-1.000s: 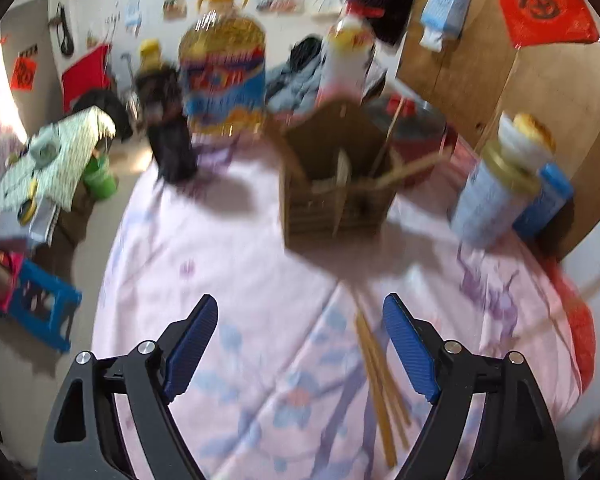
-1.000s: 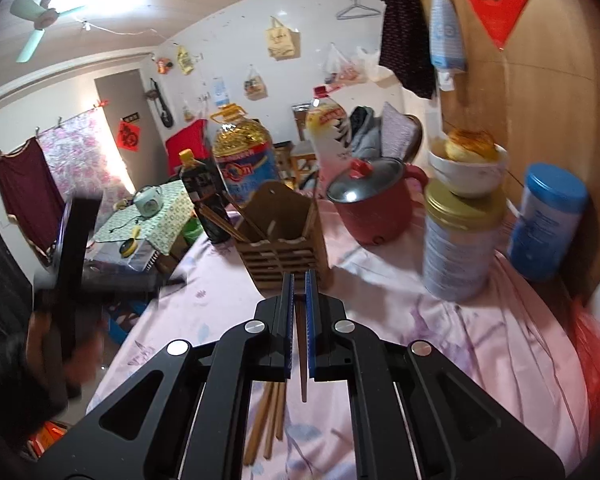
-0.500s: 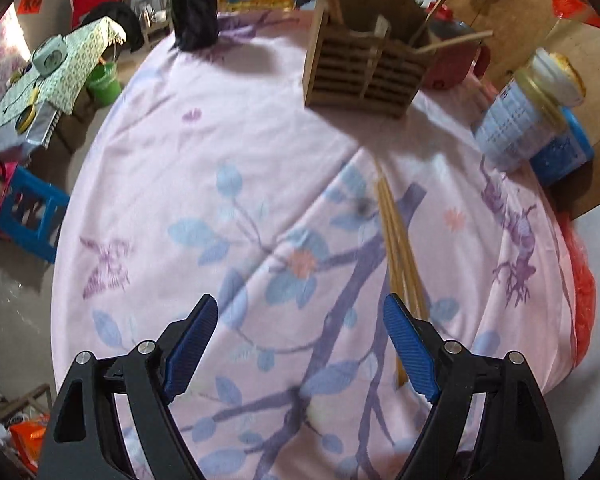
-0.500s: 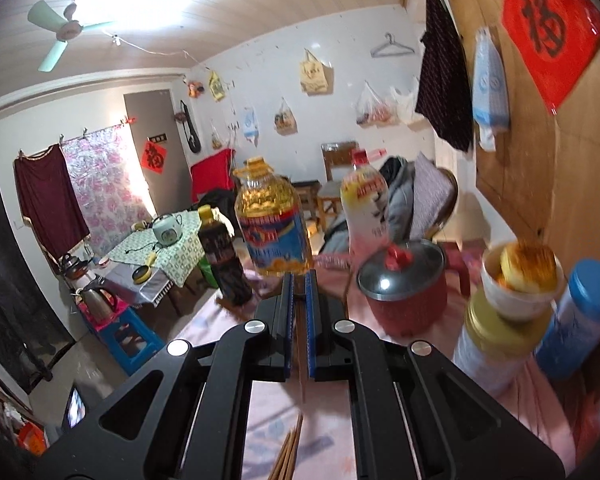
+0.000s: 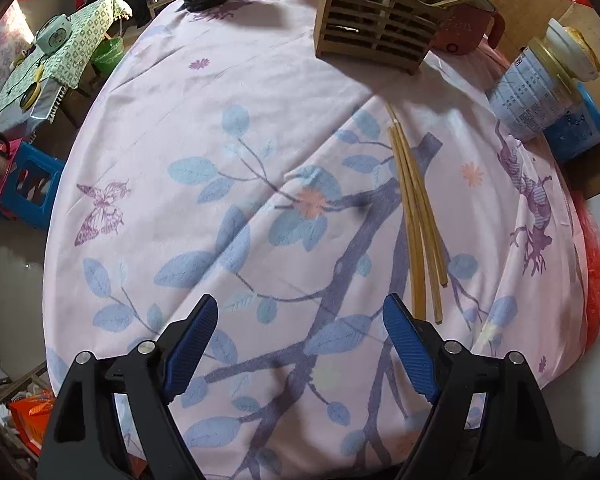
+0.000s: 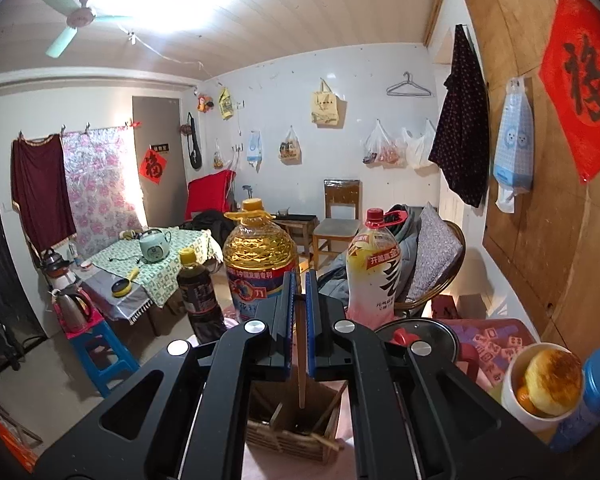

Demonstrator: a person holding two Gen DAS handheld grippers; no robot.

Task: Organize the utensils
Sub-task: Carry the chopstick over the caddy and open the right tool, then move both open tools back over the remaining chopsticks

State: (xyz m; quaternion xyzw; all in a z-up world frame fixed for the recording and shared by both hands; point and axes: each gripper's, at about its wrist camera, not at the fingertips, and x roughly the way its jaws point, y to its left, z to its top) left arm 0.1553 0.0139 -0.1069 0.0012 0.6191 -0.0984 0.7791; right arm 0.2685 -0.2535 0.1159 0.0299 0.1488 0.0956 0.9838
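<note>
While three chopsticks [image 5: 418, 216] lie by wide left tongs [image 5: 300, 344], right tongs [image 6: 298, 300] clamp one chopstick [image 6: 301, 364].

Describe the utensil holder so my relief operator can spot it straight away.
On the round table with the pink floral cloth, look to the far side, beside the red pot. The wooden utensil holder stands there: a slatted box with chopsticks poking out, the only wooden container among bottles and tins.
</note>
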